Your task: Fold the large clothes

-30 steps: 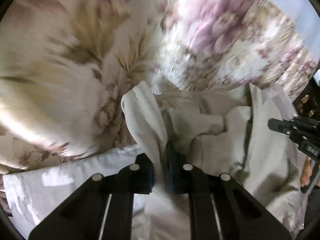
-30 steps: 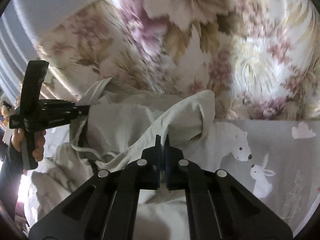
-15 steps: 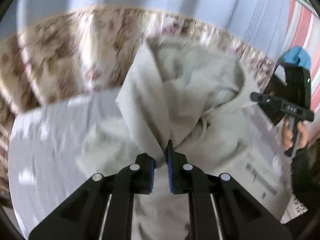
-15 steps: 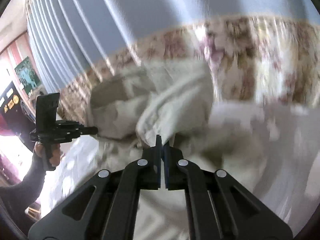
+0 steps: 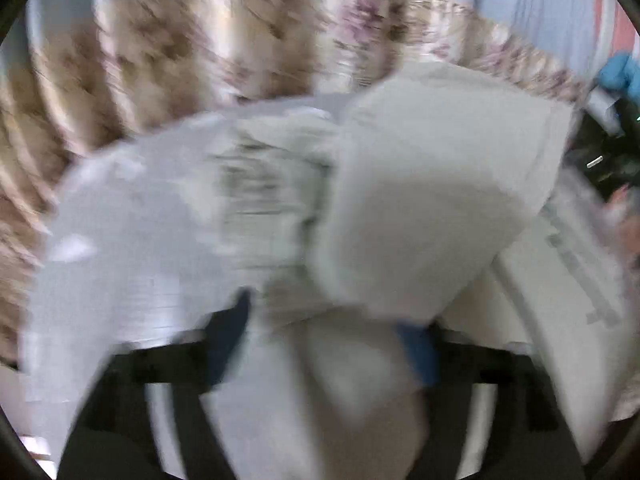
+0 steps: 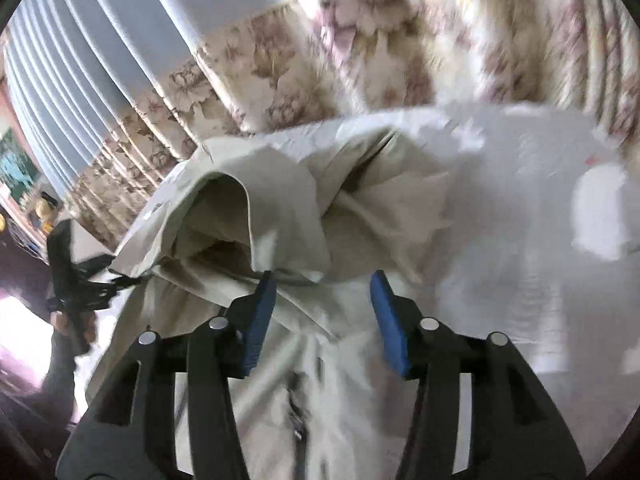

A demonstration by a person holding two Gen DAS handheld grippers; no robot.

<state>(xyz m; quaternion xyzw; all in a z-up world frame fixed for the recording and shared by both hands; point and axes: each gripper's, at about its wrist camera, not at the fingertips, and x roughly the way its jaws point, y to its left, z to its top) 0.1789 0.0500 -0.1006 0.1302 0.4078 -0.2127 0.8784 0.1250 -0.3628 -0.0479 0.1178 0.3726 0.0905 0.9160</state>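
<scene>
**Both tongs letting go of the jacket after a fold**

Left wrist view: heavy blur. The left tongs (image 5: 328,340) are at the bottom centre, blue pads wide apart and opening. A fold of the pale jacket (image 5: 440,200) sags between them, not pinched as far as the blur lets me tell. The jacket fills the centre and right of the frame, lying on a grey sheet (image 5: 132,208) over a flowered bedspread (image 5: 160,52) that runs across the top.

Right wrist view: sharper. The right tongs (image 6: 322,320) are at the bottom centre, pads apart and opening, cloth lying loose between them, nothing clamped. The jacket's hood (image 6: 256,208) bunches up at centre left, and a zip (image 6: 298,408) runs down below the pads. The left tongs show at far left, small and blurred. Curtain (image 6: 100,52) in the upper left.

Step, my read: release after carrying a folded part over the body. Next move likely calls for backing both tongs clear without dragging the cloth, then picking a fresh edge, since the hood looks lumpy.
</scene>
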